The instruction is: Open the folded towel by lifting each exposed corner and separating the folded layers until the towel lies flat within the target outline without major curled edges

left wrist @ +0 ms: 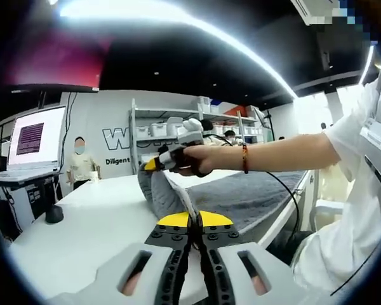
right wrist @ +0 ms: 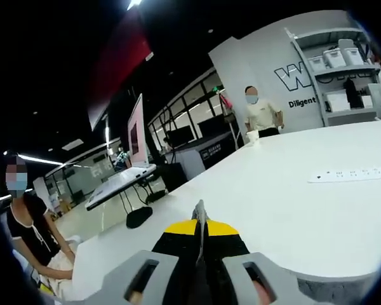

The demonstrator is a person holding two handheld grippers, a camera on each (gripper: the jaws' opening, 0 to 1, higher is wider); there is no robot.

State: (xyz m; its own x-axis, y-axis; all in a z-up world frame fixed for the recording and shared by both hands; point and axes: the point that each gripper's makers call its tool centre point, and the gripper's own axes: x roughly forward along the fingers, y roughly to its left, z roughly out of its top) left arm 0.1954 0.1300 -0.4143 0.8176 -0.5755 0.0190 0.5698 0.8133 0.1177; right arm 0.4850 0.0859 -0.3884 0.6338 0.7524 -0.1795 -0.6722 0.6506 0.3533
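The grey towel (left wrist: 254,194) lies across the white table (left wrist: 82,235) toward the right, and one part of it is pulled up into a ridge (left wrist: 162,190). My left gripper (left wrist: 190,220) is shut, with the towel's edge pinched between its yellow tips. A hand holds my right gripper (left wrist: 153,164) just above the ridge, where it grips a raised towel corner. In the right gripper view, my right gripper (right wrist: 200,223) is shut on a thin sliver of grey towel (right wrist: 199,210) that sticks up between the tips.
A laptop (left wrist: 35,136) and a black puck (left wrist: 54,214) sit at the table's left end. A white power strip (right wrist: 349,175) lies on the table (right wrist: 292,203). Shelves (left wrist: 178,127) and a standing person (left wrist: 80,162) are behind. Someone sits at the left (right wrist: 25,216).
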